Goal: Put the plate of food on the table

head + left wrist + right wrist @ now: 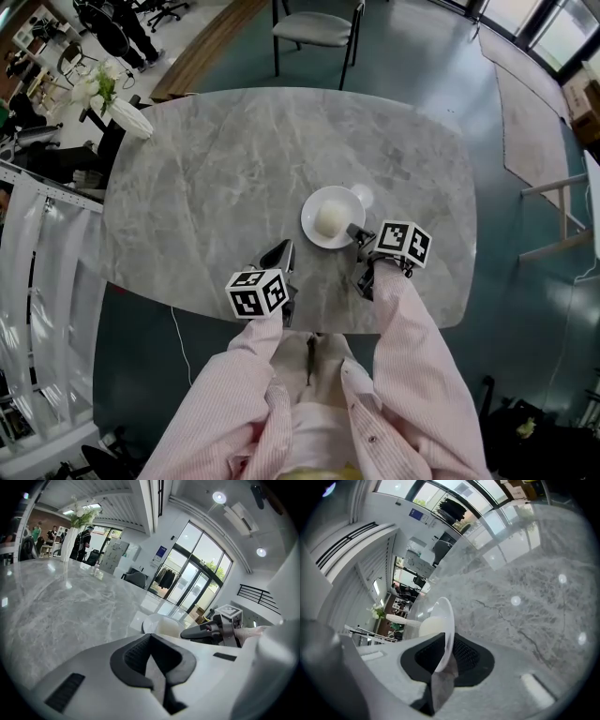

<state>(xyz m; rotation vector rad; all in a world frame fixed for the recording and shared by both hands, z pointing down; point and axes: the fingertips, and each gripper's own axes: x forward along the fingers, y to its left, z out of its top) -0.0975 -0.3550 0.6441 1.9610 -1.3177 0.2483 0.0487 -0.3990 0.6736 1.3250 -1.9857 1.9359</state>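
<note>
A white plate with a pale mound of food rests flat on the grey marble table, right of centre. My right gripper is at the plate's near right rim. In the right gripper view the plate's rim stands between the jaws, which are slightly parted around it, and the food shows behind. My left gripper hovers near the table's front edge, left of the plate, shut and empty. The left gripper view shows its jaws closed together, with the plate and the right gripper beyond.
A white vase of flowers stands at the table's far left corner. A chair is behind the far edge. A white rack runs along the left. The table's front edge is just before my arms.
</note>
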